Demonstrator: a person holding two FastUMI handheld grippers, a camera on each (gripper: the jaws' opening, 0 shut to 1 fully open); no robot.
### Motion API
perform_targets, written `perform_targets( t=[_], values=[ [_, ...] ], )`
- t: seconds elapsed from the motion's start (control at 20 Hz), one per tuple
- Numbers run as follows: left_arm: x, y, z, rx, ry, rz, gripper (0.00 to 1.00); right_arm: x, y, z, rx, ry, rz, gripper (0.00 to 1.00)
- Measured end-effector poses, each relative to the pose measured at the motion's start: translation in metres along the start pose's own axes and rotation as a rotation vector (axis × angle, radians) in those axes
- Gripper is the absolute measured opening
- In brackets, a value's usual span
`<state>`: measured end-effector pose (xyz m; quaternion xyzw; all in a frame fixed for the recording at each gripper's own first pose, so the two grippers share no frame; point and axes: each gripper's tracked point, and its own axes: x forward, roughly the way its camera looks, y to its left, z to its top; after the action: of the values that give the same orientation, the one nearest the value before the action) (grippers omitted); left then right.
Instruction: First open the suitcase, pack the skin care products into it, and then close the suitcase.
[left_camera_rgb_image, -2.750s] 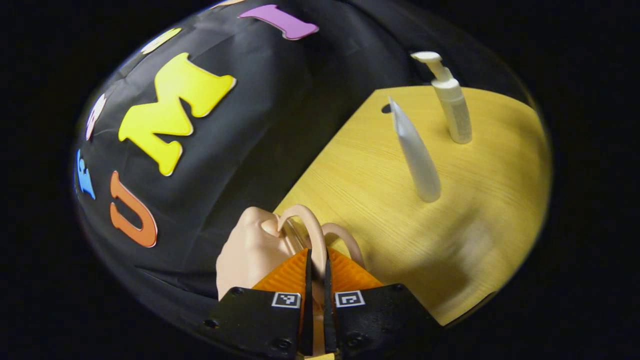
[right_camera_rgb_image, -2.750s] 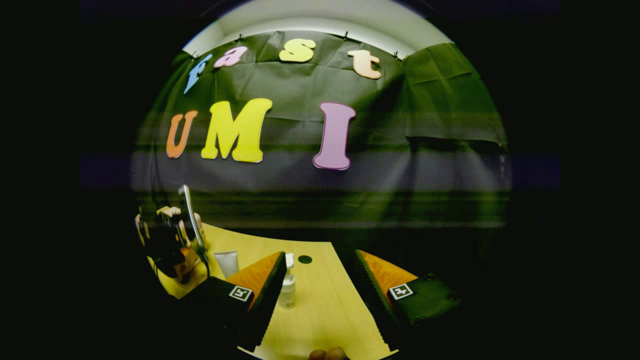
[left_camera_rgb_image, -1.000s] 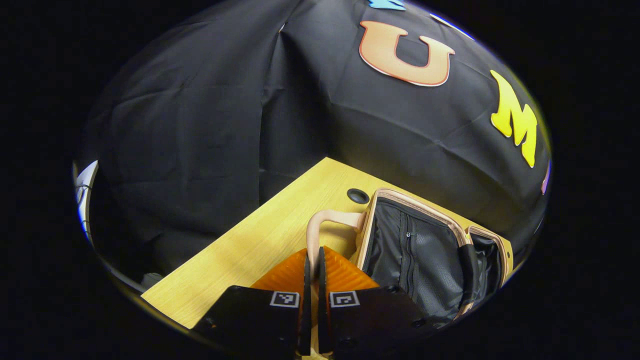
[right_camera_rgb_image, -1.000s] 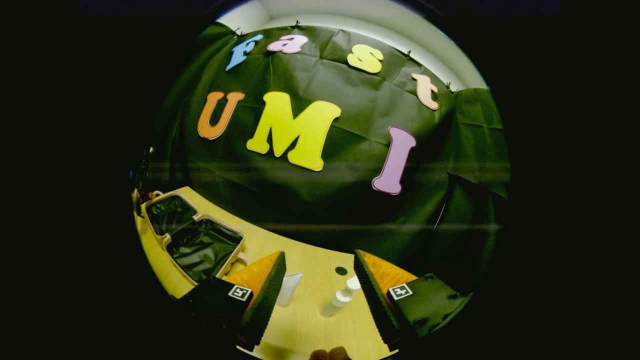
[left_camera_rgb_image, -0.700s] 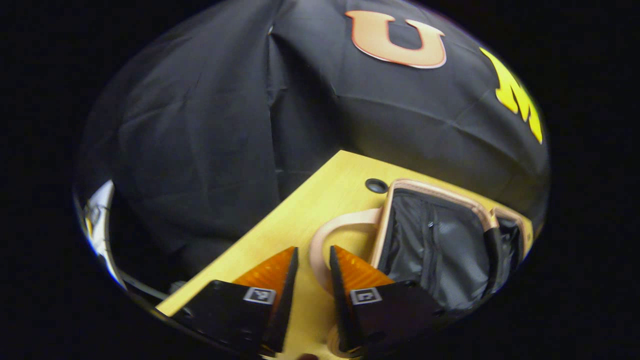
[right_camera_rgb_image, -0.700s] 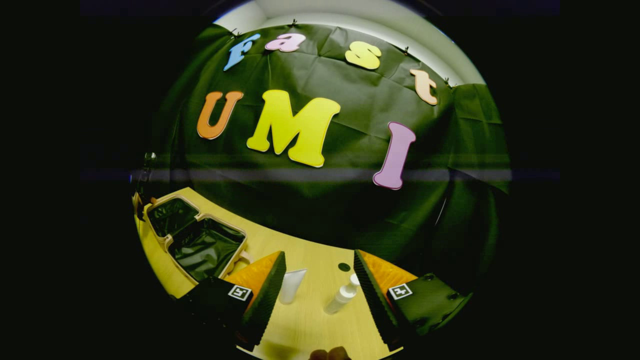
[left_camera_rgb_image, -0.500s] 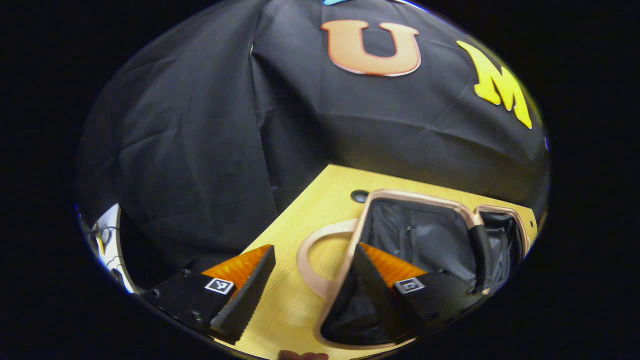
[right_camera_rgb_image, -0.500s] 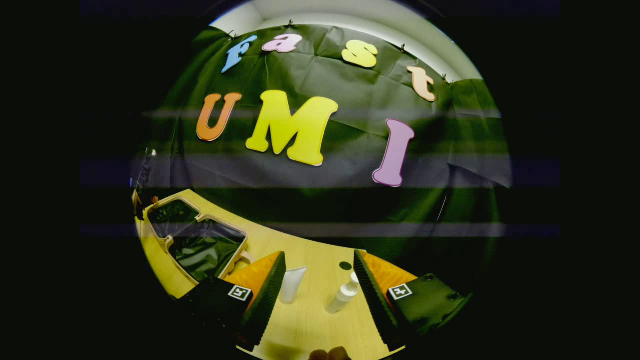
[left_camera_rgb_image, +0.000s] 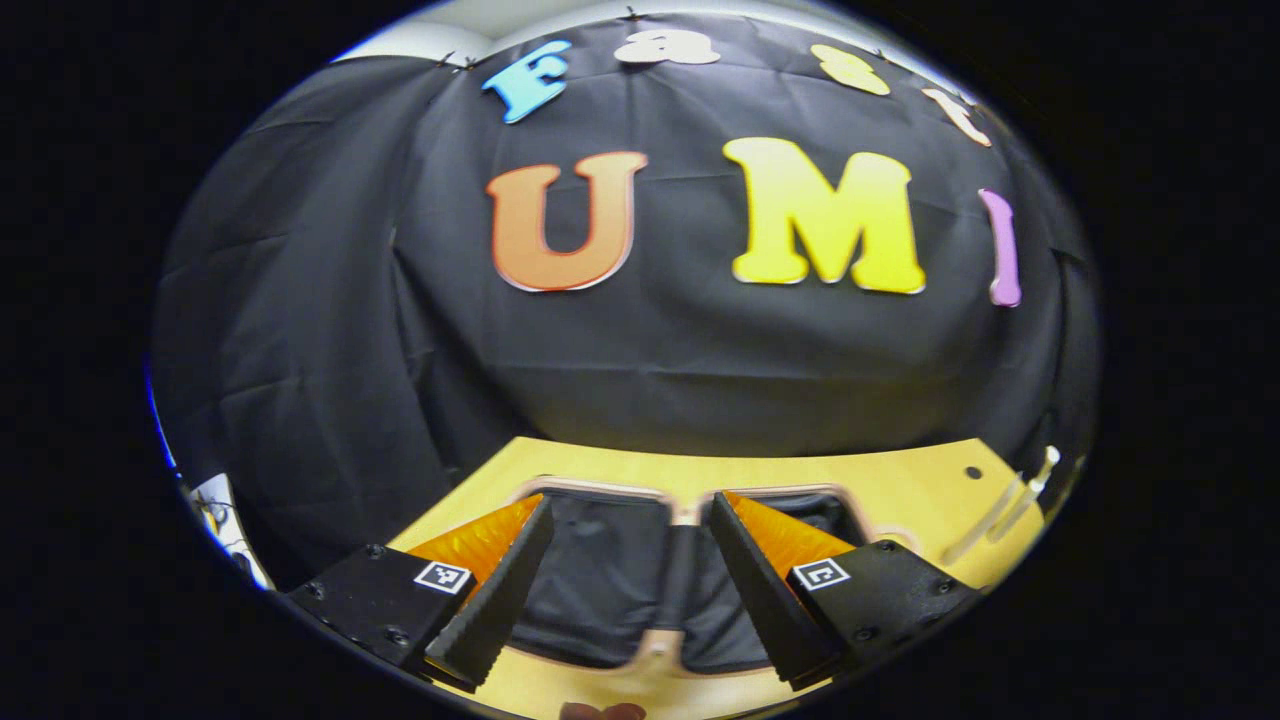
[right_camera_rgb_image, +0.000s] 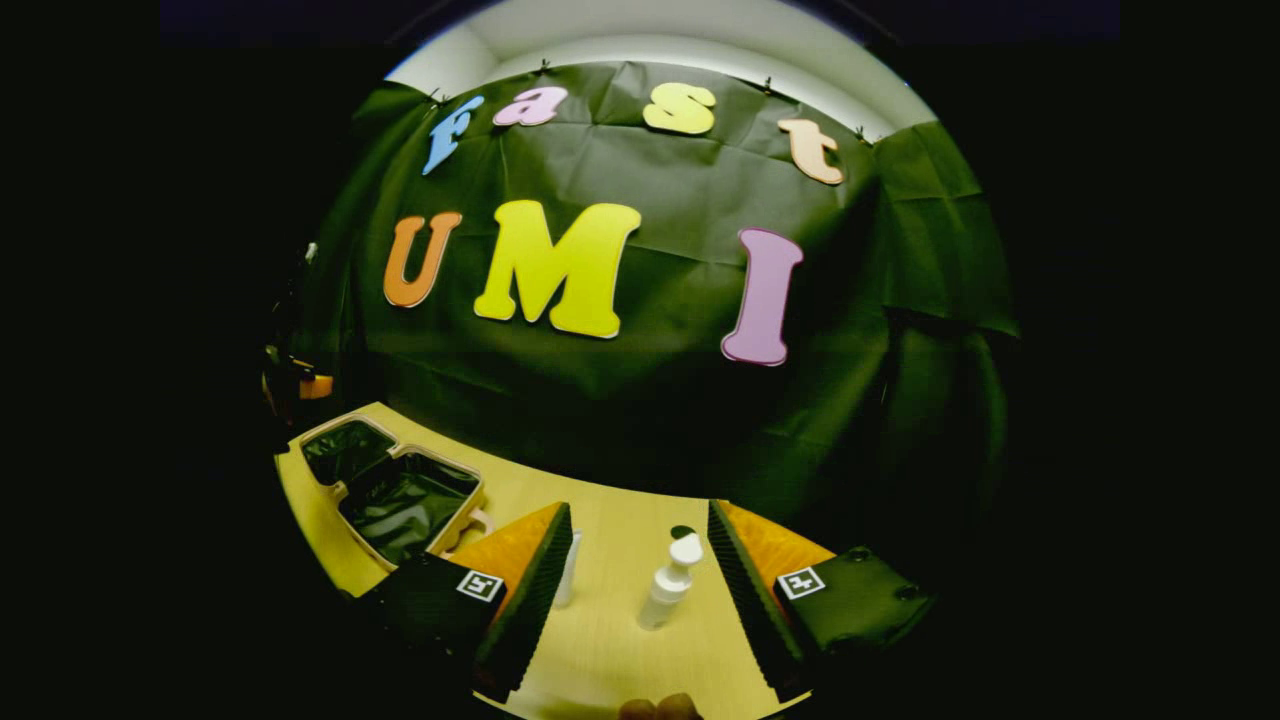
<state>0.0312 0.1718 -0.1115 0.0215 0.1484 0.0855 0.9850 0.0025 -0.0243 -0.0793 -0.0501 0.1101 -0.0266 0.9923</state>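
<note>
A: Where is the suitcase (left_camera_rgb_image: 610, 570)?

B: It lies wide open on the worktop (left_camera_rgb_image: 880, 480), its 2 dark-lined halves side by side. In the left gripper view it sits just past the left gripper (left_camera_rgb_image: 625, 590).

A: And that gripper's fingers?

B: Spread wide, holding nothing.

A: The skin care products?

B: On the worktop, to the right of the suitcase and apart from it. In the right gripper view the pump bottle (right_camera_rgb_image: 668, 583) stands upright. The tube (right_camera_rgb_image: 565, 580) is between it and the suitcase, partly hidden behind a finger.

A: The right gripper (right_camera_rgb_image: 640, 590)?

B: Also wide open, empty, with the pump bottle seen between its 2 fingers, untouched.
</note>
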Motion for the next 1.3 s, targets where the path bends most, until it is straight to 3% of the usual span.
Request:
perform_targets(
  t=[0.3,0.45,0.6,0.85,1.3],
  values=[
    [-0.047,-0.178,-0.038,-0.045,0.039,-0.233,1.0,-0.005,-0.052,-0.033,0.01,0.037,-0.031,0.81],
    [-0.063,-0.256,-0.067,0.036,0.062,-0.4,0.99,-0.014,-0.074,-0.051,0.004,0.068,-0.032,0.81],
    [-0.056,-0.318,-0.101,0.08,0.12,-0.514,0.99,-0.017,-0.096,-0.066,0.002,0.095,-0.042,0.81],
    [-0.014,-0.375,-0.154,0.096,0.188,-0.58,0.99,-0.015,-0.115,-0.101,0.005,0.172,-0.042,0.81],
    [0.037,-0.402,-0.208,0.092,0.294,-0.608,0.99,0.007,-0.117,-0.122,0.02,0.231,-0.021,0.81]
  ],
)
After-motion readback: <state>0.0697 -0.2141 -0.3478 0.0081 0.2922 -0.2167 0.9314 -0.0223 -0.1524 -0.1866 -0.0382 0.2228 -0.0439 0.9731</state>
